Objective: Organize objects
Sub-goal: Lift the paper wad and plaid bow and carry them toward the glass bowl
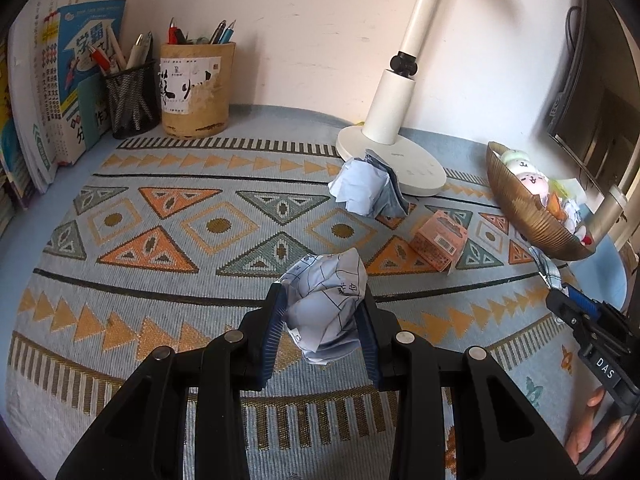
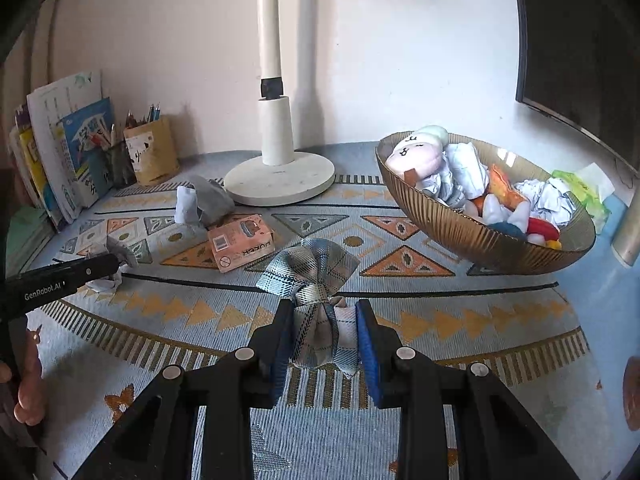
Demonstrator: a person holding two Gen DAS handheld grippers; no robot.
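Note:
My left gripper [image 1: 322, 308] is shut on a crumpled paper ball [image 1: 328, 304] with printed lines, held just above the patterned mat. My right gripper [image 2: 324, 320] straddles a plaid fabric bow [image 2: 312, 280] that lies on the mat; the pads sit on both sides of its near half with small gaps. A second crumpled paper [image 1: 360, 188] lies by the lamp base. An orange card box [image 1: 440, 244] lies flat next to it. A ribbed brown bowl [image 2: 460, 236] at the right holds plush toys and several paper balls.
A white desk lamp [image 2: 280, 176] stands at the back middle. A bamboo pen pot [image 1: 196, 88], a black mesh pen cup [image 1: 130, 100] and upright books [image 1: 60, 92] line the back left. A dark monitor [image 1: 592, 112] stands at the right. A green tissue pack [image 2: 584, 188] lies behind the bowl.

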